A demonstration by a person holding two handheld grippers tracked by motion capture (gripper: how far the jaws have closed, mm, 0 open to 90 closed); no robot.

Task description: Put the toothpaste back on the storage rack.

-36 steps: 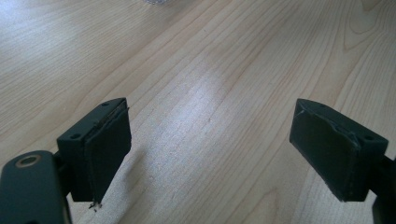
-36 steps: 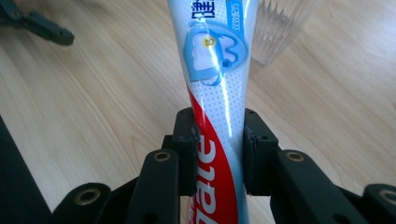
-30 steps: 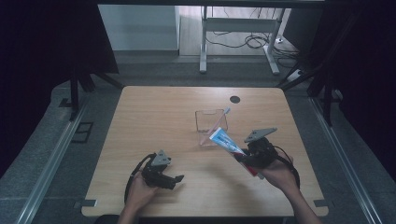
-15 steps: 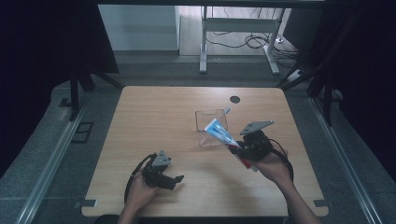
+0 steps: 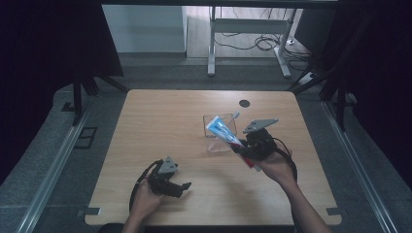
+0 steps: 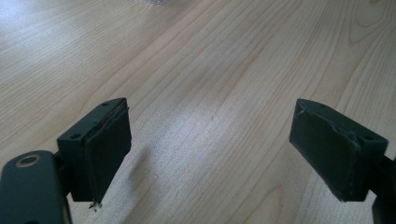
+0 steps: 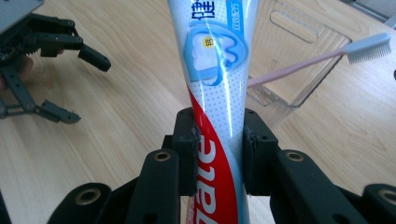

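My right gripper is shut on a red, white and blue toothpaste tube, whose far end reaches over a clear plastic box. A pink toothbrush with a white head leans in that box. My left gripper rests low over the bare table near its front left, jaws open and nothing between them. In the right gripper view the left gripper shows at the upper left, jaws spread.
The light wooden table has a round black hole near its far edge. Behind the table a white desk frame stands on the floor with cables beside it. Dark curtains hang on both sides.
The right gripper has carried the toothpaste tube up and toward the far left, bringing its tip over the clear box. The left gripper has stayed in place.
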